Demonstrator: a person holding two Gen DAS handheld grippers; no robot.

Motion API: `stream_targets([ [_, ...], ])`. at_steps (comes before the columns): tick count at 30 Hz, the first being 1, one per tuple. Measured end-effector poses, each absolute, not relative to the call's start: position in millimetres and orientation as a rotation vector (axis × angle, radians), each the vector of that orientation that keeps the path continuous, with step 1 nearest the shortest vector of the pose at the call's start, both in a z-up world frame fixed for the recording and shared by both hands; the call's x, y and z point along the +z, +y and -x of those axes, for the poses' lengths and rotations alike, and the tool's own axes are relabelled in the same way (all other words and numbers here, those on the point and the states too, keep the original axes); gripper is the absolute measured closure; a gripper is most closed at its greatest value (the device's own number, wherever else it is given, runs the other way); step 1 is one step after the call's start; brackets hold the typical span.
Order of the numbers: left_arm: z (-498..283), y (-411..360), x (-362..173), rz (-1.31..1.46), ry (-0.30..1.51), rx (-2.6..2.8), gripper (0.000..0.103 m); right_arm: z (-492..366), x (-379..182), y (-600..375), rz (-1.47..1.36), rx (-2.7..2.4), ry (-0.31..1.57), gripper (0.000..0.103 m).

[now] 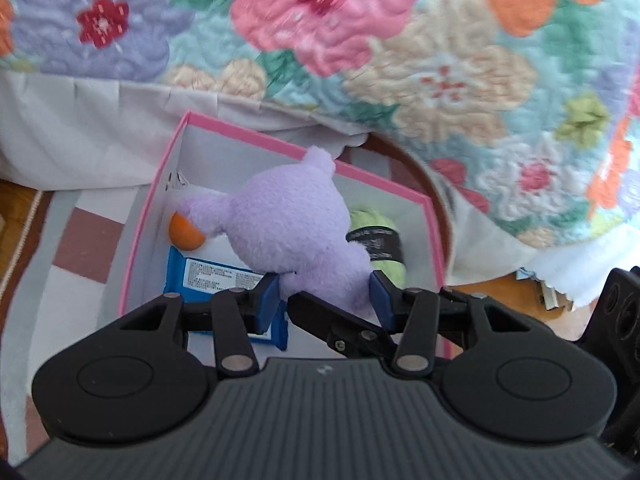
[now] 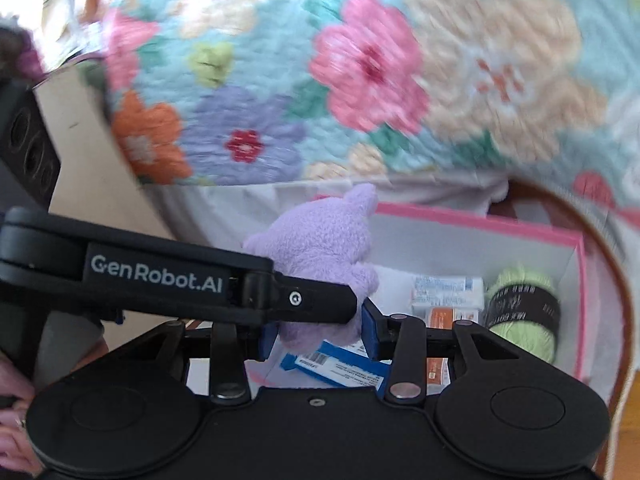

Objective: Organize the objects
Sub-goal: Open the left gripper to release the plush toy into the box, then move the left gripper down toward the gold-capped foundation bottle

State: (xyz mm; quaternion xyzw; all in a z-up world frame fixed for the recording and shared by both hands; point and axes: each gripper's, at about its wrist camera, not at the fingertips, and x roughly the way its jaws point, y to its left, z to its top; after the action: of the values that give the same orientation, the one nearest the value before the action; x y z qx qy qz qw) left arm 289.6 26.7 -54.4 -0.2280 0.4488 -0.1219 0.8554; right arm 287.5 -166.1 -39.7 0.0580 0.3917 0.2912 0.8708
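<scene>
1. We see both the left gripper (image 1: 324, 294) and the right gripper (image 2: 318, 334) clamped on the purple plush (image 1: 294, 224), carried above the pink box (image 1: 152, 216).
2. Yarn (image 1: 380, 240) and packets (image 2: 444, 290) are already inside; the plush seems unreleased.

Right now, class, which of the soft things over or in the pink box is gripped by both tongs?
The purple plush toy: left tongs and right tongs both pinch it, while the green yarn ball lies untouched in the pink box.
</scene>
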Motion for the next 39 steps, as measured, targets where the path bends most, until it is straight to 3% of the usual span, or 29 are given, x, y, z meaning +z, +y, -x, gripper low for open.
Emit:
stream_targets([
  [13,-332.6,20.3,-120.9,0.507,1.052,-0.219,0.054,-328.9,-104.7,-162.8,-0.177,0.541,0.962,0.057],
  [16,-330.9,20.6,-126.0,0.477,1.084,-0.174,0.054,-327.9,-112.3,-159.3,-0.127,0.549,0.999,0.052],
  [18,-325.2,19.6,-120.2,0.409,1.085,-0.131,0.051,-321.9,-114.1,-159.6,-0.061,0.521,1.015,0.044],
  [21,-315.3,21.7,-107.0,0.363,1.084,-0.127,0.047,-307.1,-105.9,-165.7,-0.002,0.536,0.982,0.043],
  [35,-243.0,47.0,-20.7,0.296,1.056,-0.149,0.046,-232.6,-6.2,-186.1,0.033,0.589,0.835,0.043],
  [39,-213.4,57.8,11.0,0.283,1.044,-0.149,0.044,-208.1,19.8,-185.4,0.035,0.592,0.837,0.038],
])
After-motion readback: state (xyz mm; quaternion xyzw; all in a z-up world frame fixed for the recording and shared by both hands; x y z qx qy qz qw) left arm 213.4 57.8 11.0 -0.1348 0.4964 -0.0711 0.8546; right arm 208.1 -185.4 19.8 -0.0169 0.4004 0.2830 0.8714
